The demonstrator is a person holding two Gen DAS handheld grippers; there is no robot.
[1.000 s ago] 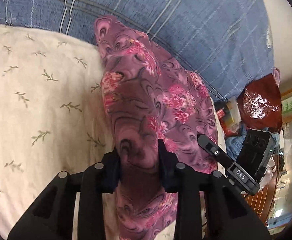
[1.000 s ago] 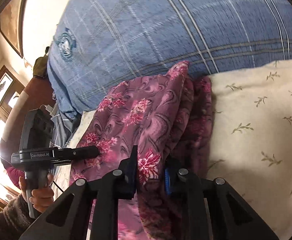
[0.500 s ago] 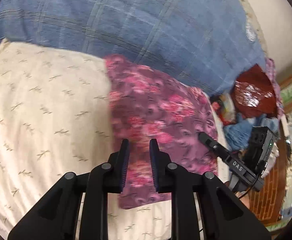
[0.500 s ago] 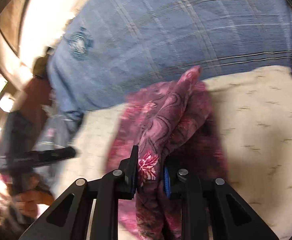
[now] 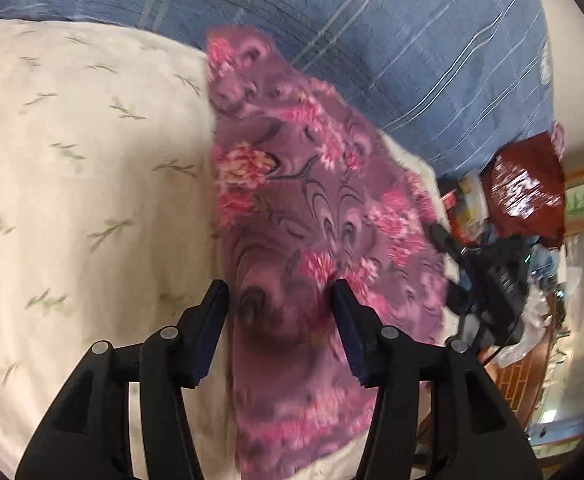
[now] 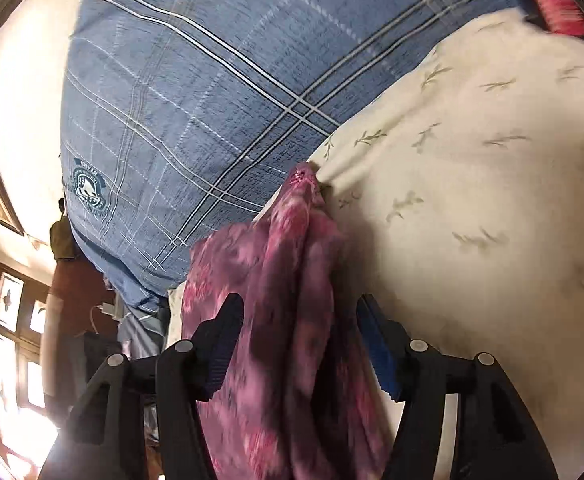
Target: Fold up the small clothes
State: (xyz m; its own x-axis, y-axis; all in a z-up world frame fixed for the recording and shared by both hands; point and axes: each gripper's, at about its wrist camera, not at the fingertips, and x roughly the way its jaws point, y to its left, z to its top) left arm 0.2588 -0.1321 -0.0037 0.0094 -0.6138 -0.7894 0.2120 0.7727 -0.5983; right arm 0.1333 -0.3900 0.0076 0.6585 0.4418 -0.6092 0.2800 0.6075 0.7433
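The purple floral garment (image 5: 312,216) lies in a long folded strip on the cream leaf-print bedcover (image 5: 83,168), along its edge beside the blue plaid pillow (image 5: 392,40), one narrow end toward that pillow; the left tongs (image 5: 279,304) stand about half open, having just been opening, the cloth between the pads but not pinched; the right tongs (image 6: 298,334) are likewise half open and just opened, a loose ridge of the garment (image 6: 292,300) between them, their blue pads clear of it; a dark red bag (image 5: 528,196) sits off the bed's far side.
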